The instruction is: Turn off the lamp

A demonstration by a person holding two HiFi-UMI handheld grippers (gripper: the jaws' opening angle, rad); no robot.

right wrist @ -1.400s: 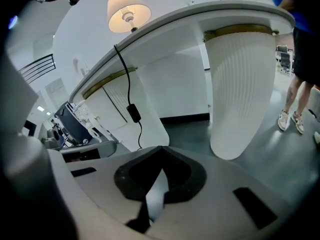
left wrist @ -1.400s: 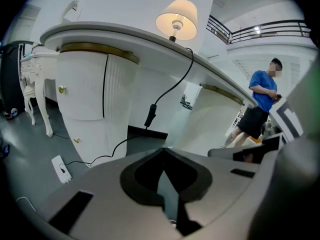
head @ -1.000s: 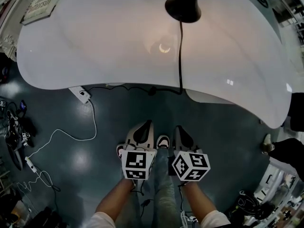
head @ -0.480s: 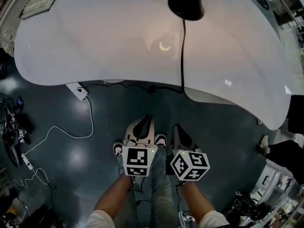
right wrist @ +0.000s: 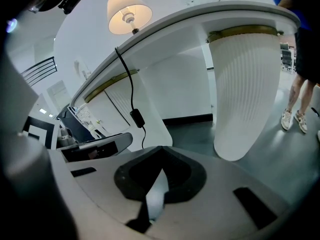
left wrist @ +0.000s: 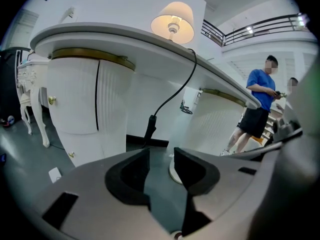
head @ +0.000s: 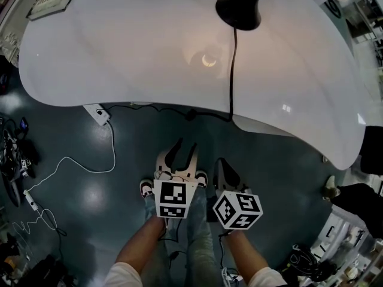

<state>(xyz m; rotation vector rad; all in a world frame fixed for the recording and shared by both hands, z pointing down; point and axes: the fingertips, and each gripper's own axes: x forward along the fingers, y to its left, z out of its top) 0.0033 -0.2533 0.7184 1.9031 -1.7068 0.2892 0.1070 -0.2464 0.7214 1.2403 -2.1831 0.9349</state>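
The lamp is lit: its cream shade (left wrist: 173, 21) (right wrist: 129, 12) glows on the white table (head: 119, 52), and its black base (head: 239, 11) shows in the head view. Its black cord (head: 232, 70) runs over the table edge and hangs down to an inline switch (left wrist: 149, 127) (right wrist: 136, 118). My left gripper (head: 185, 145) (left wrist: 161, 151) hangs over the floor short of the table; its jaws are opening with nothing between them. Beside it, my right gripper (head: 221, 163) (right wrist: 161, 151) is shut and empty. Both point toward the table's underside, well apart from the cord.
A white power strip (head: 99, 113) and a white cable (head: 111, 154) lie on the dark floor at left. Ribbed white pedestals (right wrist: 245, 84) (left wrist: 80, 104) carry the table. A person in a blue shirt (left wrist: 260, 91) stands at the far right. A white chair (left wrist: 30, 91) stands at left.
The left gripper's jaws, shut in both earlier frames, now stand apart. The right gripper has stayed shut and still.
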